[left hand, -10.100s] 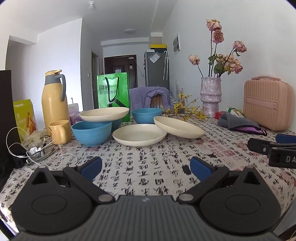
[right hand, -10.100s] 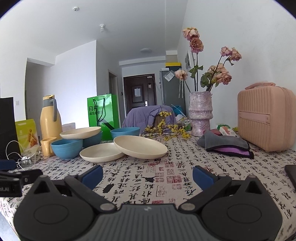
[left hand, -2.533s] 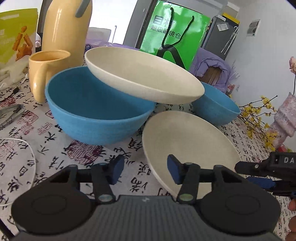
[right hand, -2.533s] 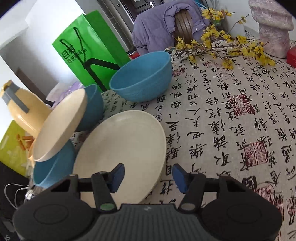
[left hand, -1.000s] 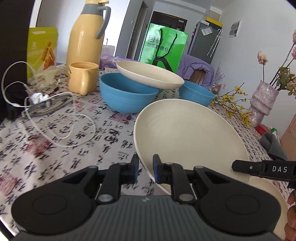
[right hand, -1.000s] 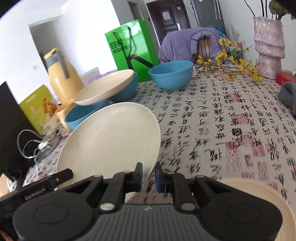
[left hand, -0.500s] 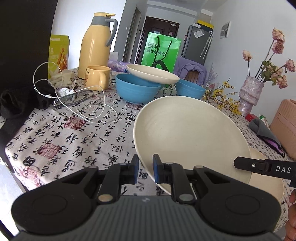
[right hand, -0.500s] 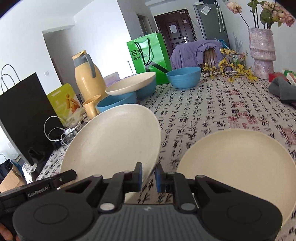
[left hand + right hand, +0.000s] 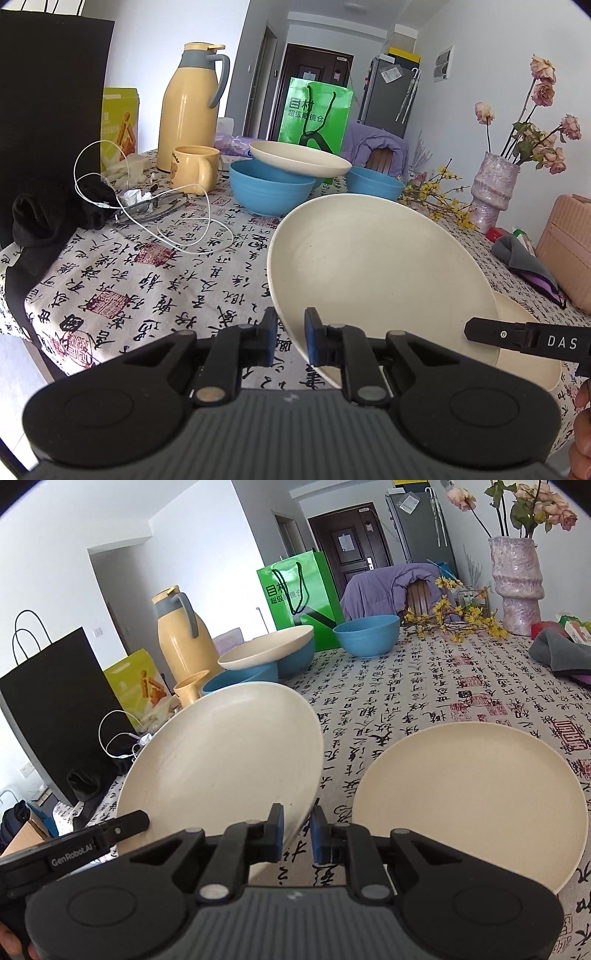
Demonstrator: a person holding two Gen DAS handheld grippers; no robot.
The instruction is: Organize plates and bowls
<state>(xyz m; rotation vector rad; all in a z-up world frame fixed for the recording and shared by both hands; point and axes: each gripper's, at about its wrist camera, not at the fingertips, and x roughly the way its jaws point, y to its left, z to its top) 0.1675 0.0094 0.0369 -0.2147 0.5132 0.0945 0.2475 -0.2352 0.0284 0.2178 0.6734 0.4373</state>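
Three cream plates are showing in all. One, the held plate [image 9: 373, 273], is filling the lower centre of the left wrist view, tilted up off the worktop [image 9: 147, 280]. The left gripper [image 9: 290, 341] is pinching its near left rim, with the rim running between the blue pads, and the right gripper [image 9: 297, 829] is pinching the opposite rim, as the right wrist view shows at lower centre. So both pairs of jaws are clamping the same plate.

A second cream plate [image 9: 469, 794] is lying flat on the worktop at the lower right of the right wrist view, just beside the held one. A third cream plate [image 9: 299, 158] is resting across the tops of two blue bowls in the upper middle of the left wrist view.

Three blue bowls are standing there: the front bowl [image 9: 269, 190], one behind it [image 9: 297, 657] and a separate bowl [image 9: 375, 184] to the right.

One yellow jug [image 9: 190, 107], one yellow mug [image 9: 194, 170], one green bag [image 9: 314, 114] and one vase [image 9: 493, 192] are standing further back.
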